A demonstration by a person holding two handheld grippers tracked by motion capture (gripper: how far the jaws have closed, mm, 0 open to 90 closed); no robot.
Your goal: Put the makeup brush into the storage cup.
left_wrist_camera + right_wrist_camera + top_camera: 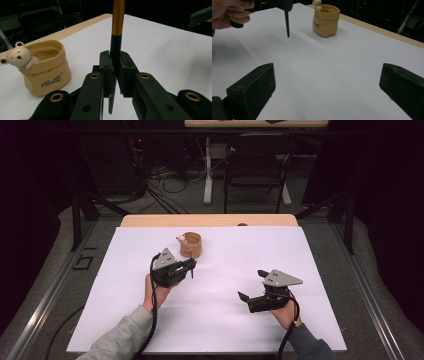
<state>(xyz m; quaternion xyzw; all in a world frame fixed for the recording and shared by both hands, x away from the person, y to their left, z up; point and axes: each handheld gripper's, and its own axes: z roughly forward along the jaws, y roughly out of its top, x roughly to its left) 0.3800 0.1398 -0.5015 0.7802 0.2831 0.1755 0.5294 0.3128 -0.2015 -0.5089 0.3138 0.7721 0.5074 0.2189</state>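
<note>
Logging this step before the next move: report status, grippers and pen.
Left gripper shut on pen, held upright near the pot. Right gripper open, empty, apart. Nothing between pen and pot.

left tool [192, 266]: jaws clamped | right tool [252, 285]: jaws spread wide

Left gripper [114, 75] clamps upright, probably a pen [117, 27].

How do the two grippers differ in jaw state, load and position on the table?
The left gripper is shut on a pen; the right gripper is open and holds nothing. The left gripper is near the pot; the right gripper is farther off, toward the table's right. Both are black and hand-held.
</note>
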